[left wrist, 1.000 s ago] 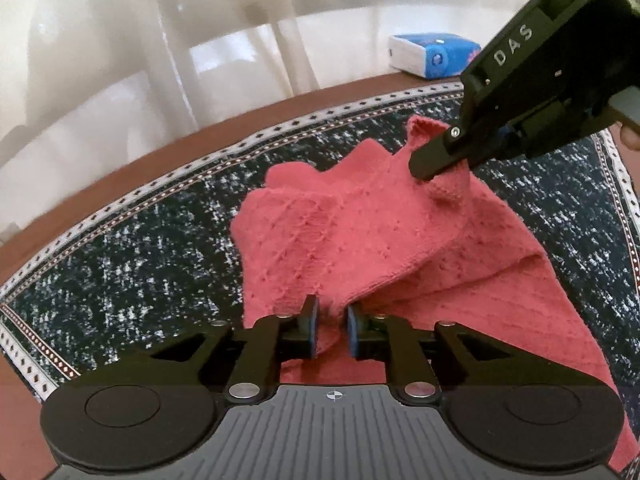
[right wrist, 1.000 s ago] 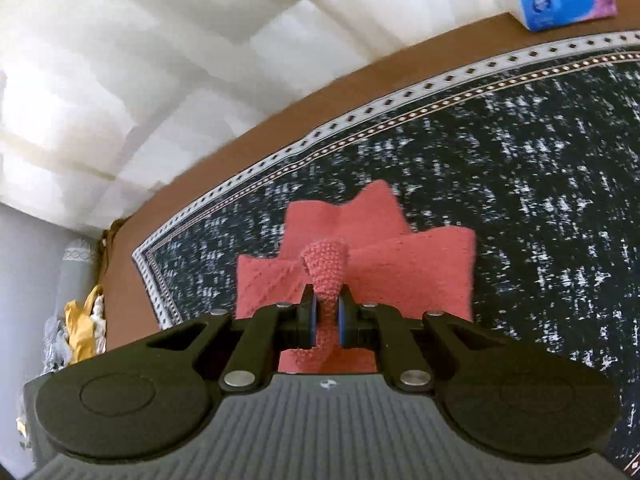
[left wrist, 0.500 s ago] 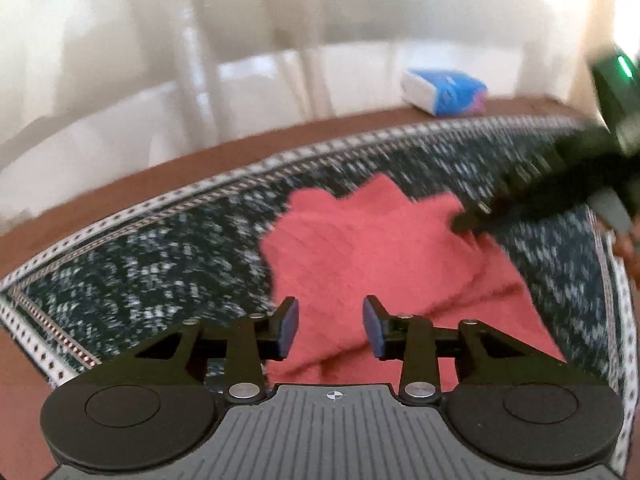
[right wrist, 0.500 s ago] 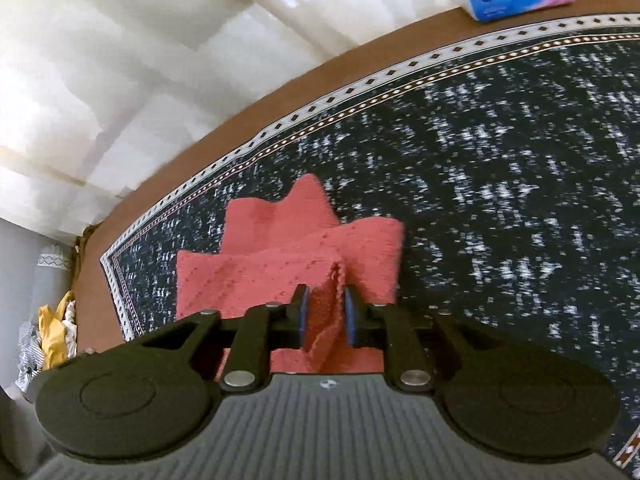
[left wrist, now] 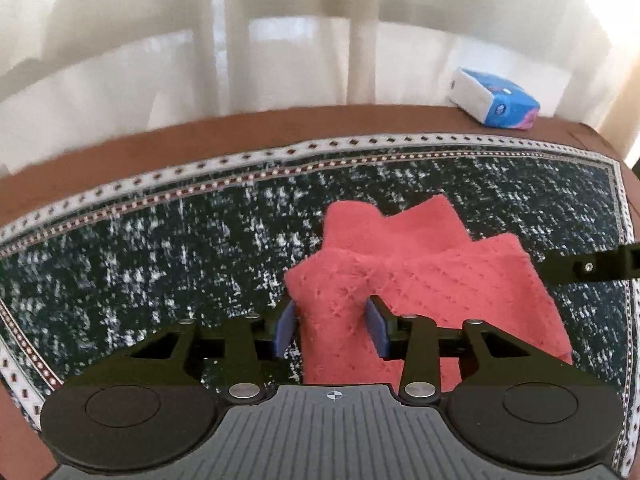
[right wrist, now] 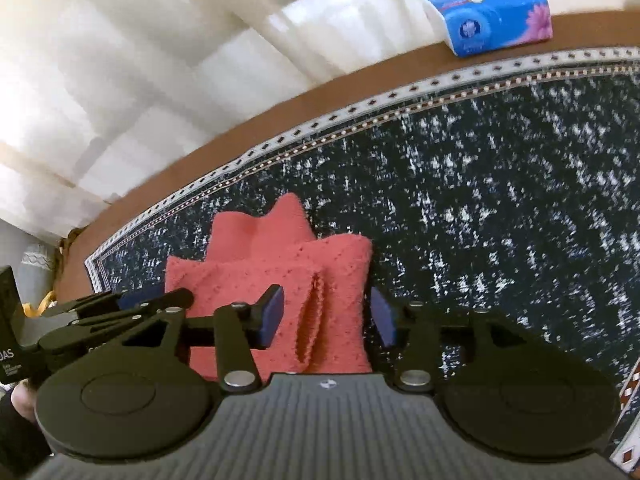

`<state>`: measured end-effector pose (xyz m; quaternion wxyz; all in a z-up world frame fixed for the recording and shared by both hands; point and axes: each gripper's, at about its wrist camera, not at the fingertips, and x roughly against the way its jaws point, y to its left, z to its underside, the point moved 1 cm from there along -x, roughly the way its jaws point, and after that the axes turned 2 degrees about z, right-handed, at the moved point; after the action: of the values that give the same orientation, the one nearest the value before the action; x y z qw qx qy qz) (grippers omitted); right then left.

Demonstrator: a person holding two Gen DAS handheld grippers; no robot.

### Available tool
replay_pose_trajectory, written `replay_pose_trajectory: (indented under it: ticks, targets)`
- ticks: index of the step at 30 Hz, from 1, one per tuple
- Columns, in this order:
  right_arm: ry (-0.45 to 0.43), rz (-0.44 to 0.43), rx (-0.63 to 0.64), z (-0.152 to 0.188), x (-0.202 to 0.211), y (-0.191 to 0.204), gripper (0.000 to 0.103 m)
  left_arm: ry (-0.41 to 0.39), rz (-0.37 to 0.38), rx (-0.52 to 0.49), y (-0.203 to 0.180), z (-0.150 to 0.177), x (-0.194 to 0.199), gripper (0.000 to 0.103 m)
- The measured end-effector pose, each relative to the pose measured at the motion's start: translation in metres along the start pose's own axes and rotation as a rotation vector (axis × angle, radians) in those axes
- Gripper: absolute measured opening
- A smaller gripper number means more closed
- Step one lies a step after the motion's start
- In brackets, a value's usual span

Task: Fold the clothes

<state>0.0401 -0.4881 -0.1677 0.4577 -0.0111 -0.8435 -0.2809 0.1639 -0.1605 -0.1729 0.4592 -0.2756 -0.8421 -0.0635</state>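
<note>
Both grippers, left gripper (left wrist: 332, 330) and right gripper (right wrist: 326, 316), gape, seemingly above the red knit (left wrist: 432, 280).

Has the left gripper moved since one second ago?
Yes. The left gripper has pulled back toward the person: the red knit garment on the patterned cloth looks smaller and farther away, and the jaws, then shut on it, stand open.

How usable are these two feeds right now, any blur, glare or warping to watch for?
Left wrist view: the curtain is backlit and washed out, the table edge bows with fisheye, and the red knit is slightly soft. Right wrist view: the cloth's white border is smeared, but the tissue pack is readable.
</note>
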Motion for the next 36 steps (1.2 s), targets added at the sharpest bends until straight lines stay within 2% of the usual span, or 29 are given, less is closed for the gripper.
replay_pose_trajectory:
  ticks: [1, 4, 6, 11, 14, 16, 18, 21, 22, 24, 27, 28, 30, 31, 33, 36]
  targets:
    - [0.005, -0.001, -0.005, 0.0, -0.003, -0.001, 0.054, 0.007, 0.008, 0.007, 0.002, 0.0, -0.002, 0.033]
    - [0.018, 0.0, -0.019, 0.0, -0.01, -0.001, 0.054, 0.009, 0.04, 0.047, 0.01, -0.001, -0.003, 0.015]
    - [0.027, 0.0, -0.029, 0.0, -0.015, -0.002, 0.054, 0.0, 0.056, 0.075, 0.017, -0.001, 0.0, 0.013]
    - [0.062, 0.005, 0.006, 0.0, -0.024, 0.006, 0.05, 0.013, 0.042, 0.093, 0.034, 0.003, -0.007, 0.013]
    - [0.07, 0.014, 0.007, 0.0, -0.029, 0.006, 0.05, 0.004, 0.049, 0.125, 0.042, 0.005, -0.01, 0.026]
    - [0.068, 0.016, 0.005, 0.0, -0.029, 0.006, 0.049, -0.001, 0.041, 0.126, 0.046, 0.006, -0.008, 0.039]
    - [0.072, 0.02, 0.008, -0.001, -0.027, 0.004, 0.049, -0.009, 0.028, 0.113, 0.051, 0.009, -0.003, 0.043]
    - [0.084, 0.026, -0.004, -0.001, -0.022, -0.001, 0.049, -0.039, 0.023, 0.084, 0.049, 0.008, 0.014, 0.043]
    - [0.085, 0.03, -0.008, -0.001, -0.019, -0.002, 0.05, -0.049, 0.022, 0.074, 0.048, 0.007, 0.019, 0.051]
    - [0.053, 0.035, 0.004, -0.001, -0.008, -0.001, 0.05, -0.07, 0.019, 0.054, 0.047, 0.006, 0.031, 0.048]
    - [-0.015, -0.019, 0.067, -0.003, 0.01, 0.015, 0.05, -0.101, 0.014, 0.024, 0.045, 0.005, 0.047, 0.048]
    - [-0.024, -0.041, 0.098, -0.003, 0.012, 0.024, 0.05, -0.107, 0.053, 0.008, 0.038, 0.003, 0.049, 0.048]
    - [-0.009, -0.063, 0.166, -0.001, 0.004, 0.041, 0.05, -0.104, 0.111, -0.068, 0.017, -0.001, 0.042, 0.048]
    - [0.011, -0.064, 0.195, 0.001, -0.004, 0.049, 0.05, -0.09, 0.115, -0.106, 0.007, -0.001, 0.035, 0.048]
    - [0.04, -0.056, 0.225, 0.005, -0.019, 0.058, 0.048, -0.059, 0.092, -0.143, -0.004, 0.003, 0.02, 0.048]
    - [0.044, 0.0, 0.25, 0.009, -0.034, 0.064, 0.048, -0.029, 0.053, -0.124, -0.002, 0.009, 0.001, 0.048]
